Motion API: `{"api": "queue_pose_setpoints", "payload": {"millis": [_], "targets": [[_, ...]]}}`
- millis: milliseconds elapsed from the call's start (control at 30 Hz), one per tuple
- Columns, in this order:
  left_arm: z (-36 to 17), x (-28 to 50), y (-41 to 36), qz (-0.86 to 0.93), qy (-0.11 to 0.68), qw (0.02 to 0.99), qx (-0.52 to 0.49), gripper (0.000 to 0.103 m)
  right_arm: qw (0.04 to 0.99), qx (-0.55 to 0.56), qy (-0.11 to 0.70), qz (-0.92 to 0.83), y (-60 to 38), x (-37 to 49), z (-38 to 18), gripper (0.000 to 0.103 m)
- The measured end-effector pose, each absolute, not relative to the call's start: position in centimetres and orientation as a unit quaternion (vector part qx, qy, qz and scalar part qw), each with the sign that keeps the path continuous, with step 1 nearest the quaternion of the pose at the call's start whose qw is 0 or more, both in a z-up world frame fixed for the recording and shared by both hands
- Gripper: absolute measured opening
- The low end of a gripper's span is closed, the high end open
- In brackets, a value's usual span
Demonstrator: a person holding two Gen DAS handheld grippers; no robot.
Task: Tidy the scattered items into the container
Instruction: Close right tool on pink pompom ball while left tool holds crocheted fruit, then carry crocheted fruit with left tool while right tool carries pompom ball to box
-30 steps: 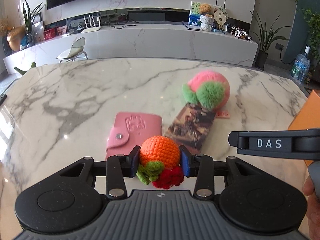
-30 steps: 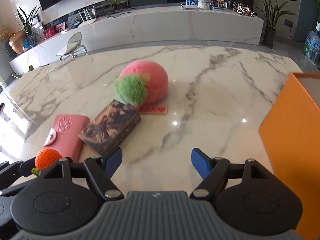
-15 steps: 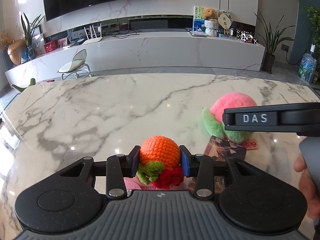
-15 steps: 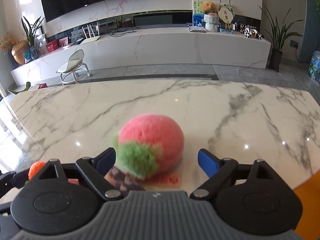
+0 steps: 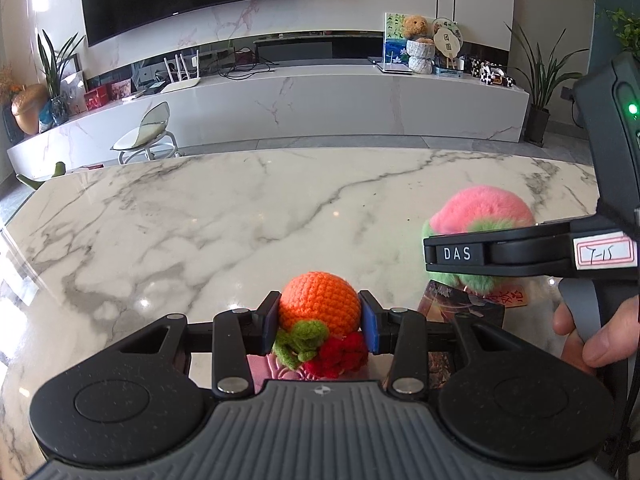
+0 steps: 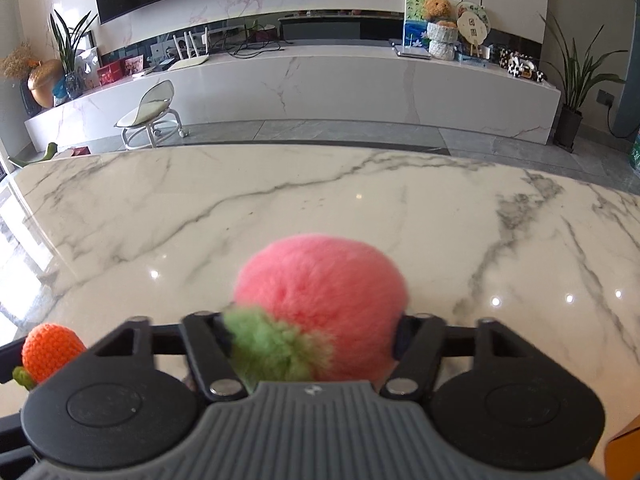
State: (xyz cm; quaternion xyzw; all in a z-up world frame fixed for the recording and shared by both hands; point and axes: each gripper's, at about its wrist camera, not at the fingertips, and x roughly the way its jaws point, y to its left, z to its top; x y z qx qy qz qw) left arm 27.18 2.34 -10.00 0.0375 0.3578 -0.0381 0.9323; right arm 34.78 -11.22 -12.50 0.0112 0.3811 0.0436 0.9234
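My left gripper (image 5: 319, 320) is shut on an orange crochet fruit (image 5: 318, 304) with a green leaf and red flower, held above the marble table (image 5: 200, 232). The fruit also shows at the left edge of the right wrist view (image 6: 50, 350). A pink plush peach (image 6: 320, 288) with a green tuft sits between the jaws of my right gripper (image 6: 316, 340). The jaws are closing and the pads are sunk into the fur. From the left wrist view the peach (image 5: 484, 212) lies behind one of the right gripper's fingers (image 5: 456, 254).
A dark patterned card box (image 5: 460, 304) and a red tag (image 5: 508, 296) lie by the peach. A pink wallet (image 5: 276, 368) shows under the left gripper. A corner of the orange container (image 6: 624, 448) is at lower right. A hand (image 5: 592, 332) grips the right tool.
The right gripper came forward over the card box to the plush peach, and its wide jaws have drawn in around it. The left gripper carried the orange fruit forward over the wallet, then held still.
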Motion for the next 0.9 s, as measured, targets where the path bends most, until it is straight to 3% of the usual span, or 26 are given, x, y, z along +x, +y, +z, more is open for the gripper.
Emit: {"api": "queue_pose_setpoints", "payload": {"millis": [200, 900], "targets": [[-9.5, 26.8, 2.2, -0.032, 0.362, 0.931, 0.04, 0.047, 0.929, -0.011, 0.367, 0.045, -10.9, 33.6, -11.5, 0.051], [0.7, 18.1, -2.3, -0.069, 0.299, 0.951, 0.042, 0.047, 0.955, 0.024, 0.297, 0.009, -15.6, 19.7, -0.2, 0.05]]}}
